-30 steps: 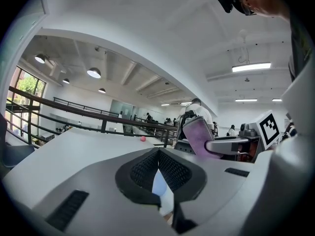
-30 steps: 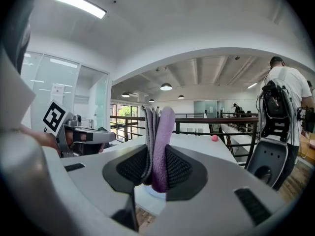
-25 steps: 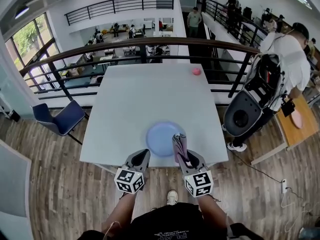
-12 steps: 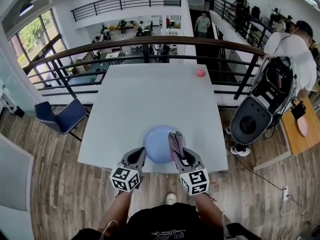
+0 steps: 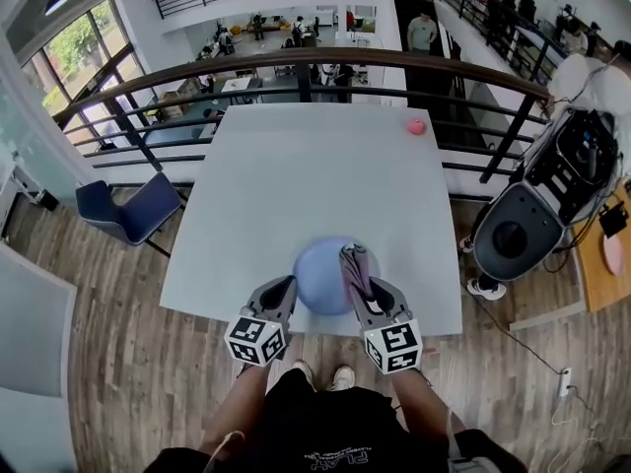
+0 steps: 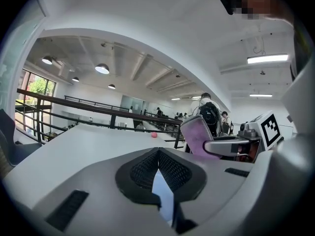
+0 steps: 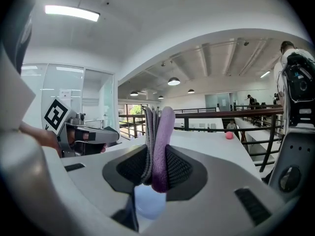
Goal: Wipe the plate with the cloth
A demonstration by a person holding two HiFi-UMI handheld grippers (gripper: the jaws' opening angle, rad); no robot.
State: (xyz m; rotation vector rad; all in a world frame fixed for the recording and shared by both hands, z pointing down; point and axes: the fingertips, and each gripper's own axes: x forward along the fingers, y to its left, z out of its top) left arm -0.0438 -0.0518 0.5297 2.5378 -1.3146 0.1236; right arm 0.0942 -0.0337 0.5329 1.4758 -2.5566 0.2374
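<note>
Since a second ago, both grippers have been carried a little further forward along the plate (image 5: 320,272). The left gripper (image 5: 285,286) is closed completely, with nothing held between its jaws, and is kept just beside the plate's left edge. The right gripper (image 5: 366,294) is clamped on a folded purple cloth (image 5: 353,267), which is seen sticking up over the plate's right part. The pale blue plate is set on the grey worktop (image 5: 296,175), at its near edge. A pink ball (image 5: 416,126) is seen well beyond the plate, toward the far right.
</note>
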